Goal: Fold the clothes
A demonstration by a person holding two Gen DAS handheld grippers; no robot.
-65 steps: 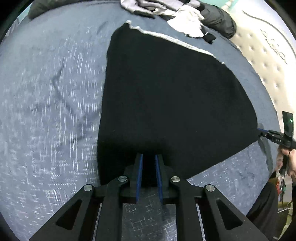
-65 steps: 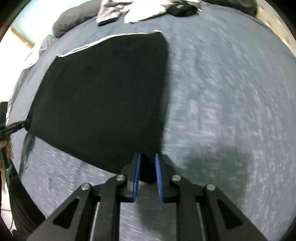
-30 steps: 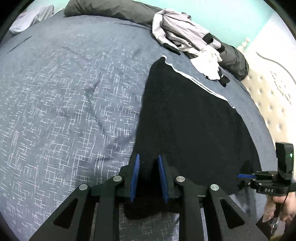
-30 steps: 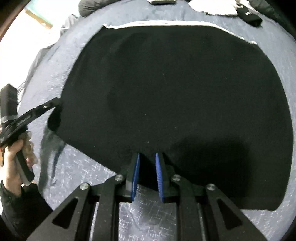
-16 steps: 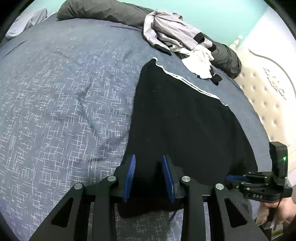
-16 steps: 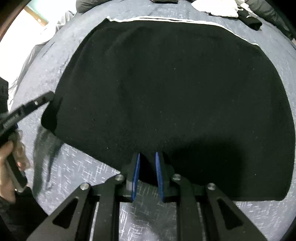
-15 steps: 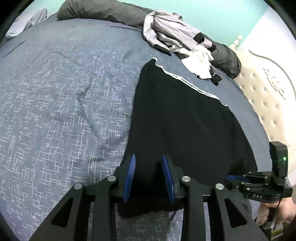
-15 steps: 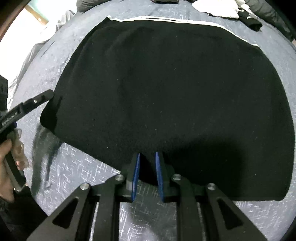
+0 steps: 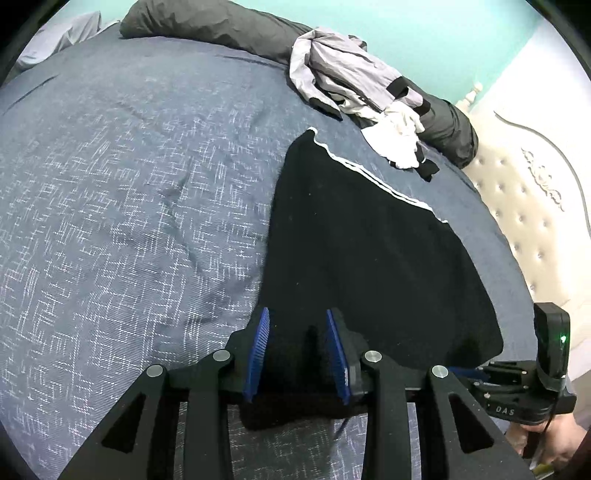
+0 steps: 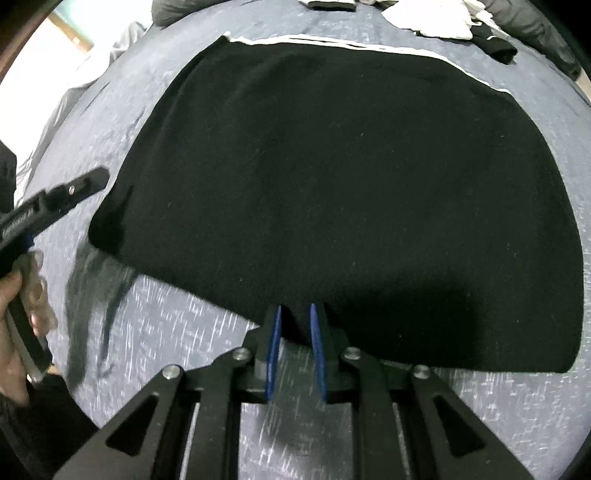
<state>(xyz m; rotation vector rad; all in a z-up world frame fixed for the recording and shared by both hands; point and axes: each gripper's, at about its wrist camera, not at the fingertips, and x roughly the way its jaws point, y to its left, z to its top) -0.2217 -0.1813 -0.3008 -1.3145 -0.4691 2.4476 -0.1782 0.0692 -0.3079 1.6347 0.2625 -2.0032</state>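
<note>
Left gripper (image 9: pixel 297 326): fingers spread wide apart, low and level, a hand (image 10: pixel 16 306) gripping its handle. Right gripper (image 10: pixel 294 317): fingers closer together, a narrow gap between them, hand (image 9: pixel 554 441) on the handle. Both pointed forward.

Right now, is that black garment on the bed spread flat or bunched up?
Spread flat. The black garment lies smooth across the blue bedspread, with its white-trimmed far edge straight and no visible creases.

A home bedroom. A wide bed with a blue-grey bedspread (image 9: pixel 129 192) fills the view, backed by a cream tufted headboard (image 9: pixel 532 206). Crumpled clothes (image 9: pixel 347 85) and a dark pillow (image 9: pixel 207 26) lie below a teal wall (image 9: pixel 424 33).
</note>
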